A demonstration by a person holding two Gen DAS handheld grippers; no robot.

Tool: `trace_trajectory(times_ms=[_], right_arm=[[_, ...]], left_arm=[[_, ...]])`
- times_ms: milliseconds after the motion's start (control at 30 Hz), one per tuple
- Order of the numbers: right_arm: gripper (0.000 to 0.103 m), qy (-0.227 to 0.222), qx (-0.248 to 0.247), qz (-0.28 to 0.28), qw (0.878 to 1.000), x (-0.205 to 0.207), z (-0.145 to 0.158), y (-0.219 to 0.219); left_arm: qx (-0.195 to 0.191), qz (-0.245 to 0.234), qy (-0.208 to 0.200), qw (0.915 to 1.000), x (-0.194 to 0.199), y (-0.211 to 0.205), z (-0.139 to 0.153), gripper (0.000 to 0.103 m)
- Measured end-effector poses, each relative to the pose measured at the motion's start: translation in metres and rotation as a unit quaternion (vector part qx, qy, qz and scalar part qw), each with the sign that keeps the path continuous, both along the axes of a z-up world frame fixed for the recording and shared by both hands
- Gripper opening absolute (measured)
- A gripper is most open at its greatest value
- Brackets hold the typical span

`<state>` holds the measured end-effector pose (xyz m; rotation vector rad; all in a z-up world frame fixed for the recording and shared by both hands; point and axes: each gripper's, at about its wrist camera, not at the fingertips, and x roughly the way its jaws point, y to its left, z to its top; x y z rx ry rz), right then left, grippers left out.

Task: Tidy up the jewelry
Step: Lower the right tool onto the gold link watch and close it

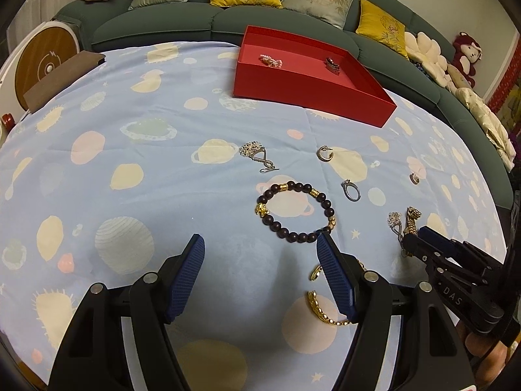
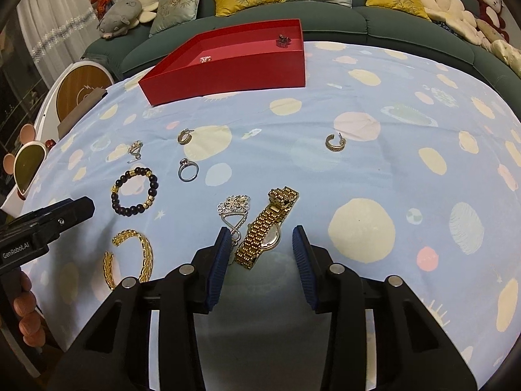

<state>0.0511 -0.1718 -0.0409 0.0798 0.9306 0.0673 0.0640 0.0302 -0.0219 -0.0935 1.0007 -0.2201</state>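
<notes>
That gold watch [image 2: 265, 228] lying on the tablecloth [image 2: 358, 179] between the right gripper [image 2: 260, 244]'s parted, empty fingers looks slinky and slippery, so I'd pinch the stiff case, while the left gripper [image 1: 260, 254] hovers spread, holding nothing.

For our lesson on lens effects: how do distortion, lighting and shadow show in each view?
Left wrist view: fisheye bends the sofa and red tray; dim, warm light; dark corners. Right wrist view: same bowing; soft shadow under the right gripper beside the watch.
</notes>
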Motion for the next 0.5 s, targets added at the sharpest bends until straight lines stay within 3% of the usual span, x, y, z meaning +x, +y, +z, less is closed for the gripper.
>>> trace_trajectory(times_ms=[167, 333, 500], right_arm=[[0.024, 0.004, -0.021, 0.005, 1.000, 0.001, 0.001, -0.004], [0.024, 0.010, -0.005, -0.015, 1.000, 0.001, 0.001, -0.021], [0.028, -0.001, -0.038, 0.000, 0.999, 0.004, -0.001, -0.006]], left_arm=[[-0.007, 0.006, 0.000, 1.0000, 0.000, 0.004, 0.002, 0.069], [-0.019, 0.013, 0.003, 0.9997, 0.001, 0.007, 0.003, 0.069], [-0.020, 0.007, 0.008, 0.9997, 0.001, 0.003, 0.001, 0.069]])
